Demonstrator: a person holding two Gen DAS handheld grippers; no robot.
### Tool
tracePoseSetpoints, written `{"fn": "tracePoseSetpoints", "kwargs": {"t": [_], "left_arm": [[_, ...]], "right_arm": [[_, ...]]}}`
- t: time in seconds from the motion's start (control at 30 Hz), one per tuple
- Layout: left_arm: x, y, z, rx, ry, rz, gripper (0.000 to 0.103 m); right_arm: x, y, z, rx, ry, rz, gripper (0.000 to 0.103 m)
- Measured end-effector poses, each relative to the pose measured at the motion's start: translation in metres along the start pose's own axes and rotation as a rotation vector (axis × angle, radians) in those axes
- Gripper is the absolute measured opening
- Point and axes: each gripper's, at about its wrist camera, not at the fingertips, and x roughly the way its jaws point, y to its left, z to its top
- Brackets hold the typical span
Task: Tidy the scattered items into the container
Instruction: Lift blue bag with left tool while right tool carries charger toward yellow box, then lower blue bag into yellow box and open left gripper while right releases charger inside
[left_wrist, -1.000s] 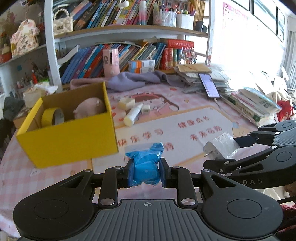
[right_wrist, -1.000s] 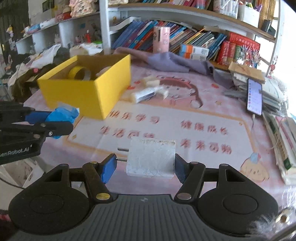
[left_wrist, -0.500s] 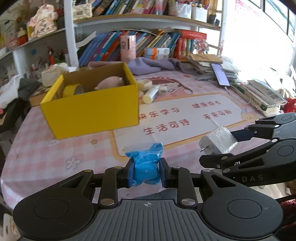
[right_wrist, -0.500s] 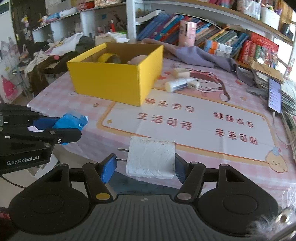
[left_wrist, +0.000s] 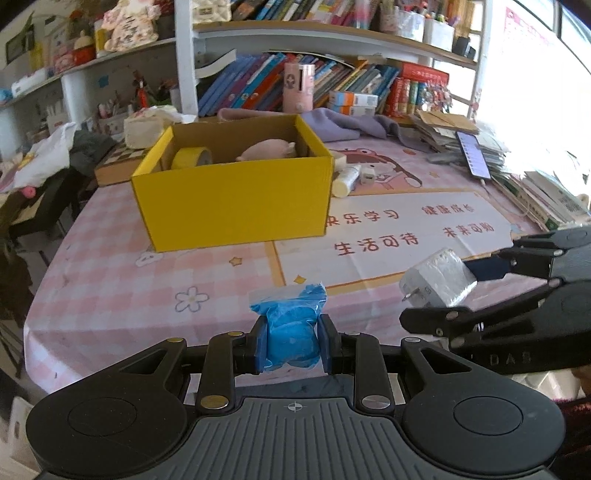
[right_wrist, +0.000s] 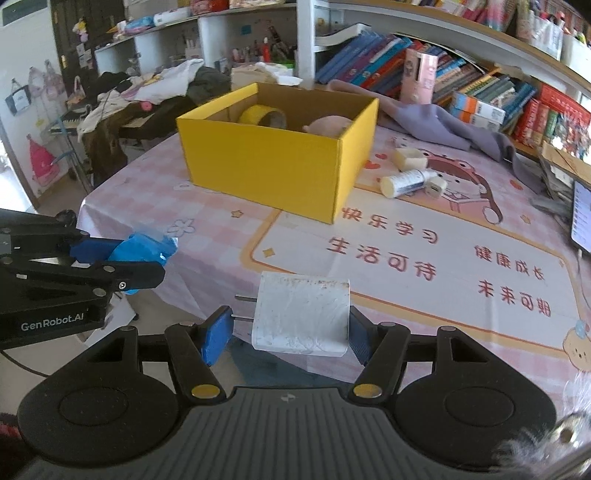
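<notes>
The left gripper (left_wrist: 291, 345) is clamping a blue packet (left_wrist: 291, 334) between its pads, hovering over the near edge of the table (left_wrist: 110, 280). The right gripper (right_wrist: 291, 332) is squeezing a white charger (right_wrist: 301, 317), prongs pointing left, also near the table's front edge. The yellow box (left_wrist: 236, 206) is sitting further back, holding a tape roll (left_wrist: 191, 158) and a pink plush (left_wrist: 264, 150). A tube (right_wrist: 404, 182), a sponge (right_wrist: 408, 158) and a small plug (right_wrist: 435, 186) are lying just right of the box.
</notes>
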Motion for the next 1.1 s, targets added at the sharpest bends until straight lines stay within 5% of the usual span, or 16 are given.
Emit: {"fn": "tracePoseSetpoints", "kwargs": {"t": [0.63,1.1], "left_arm": [[0.026,0.032,0.011,-0.090,0.038,0.020,0.026],[0.041,0.046,0.097,0.028,-0.115,0.068,0.026]], "right_arm": [[0.036,0.010,0.029,-0.088,0.040,0.059,0.063],[0.046,-0.010,0.113,-0.135,-0.149,0.065,0.063]]}}
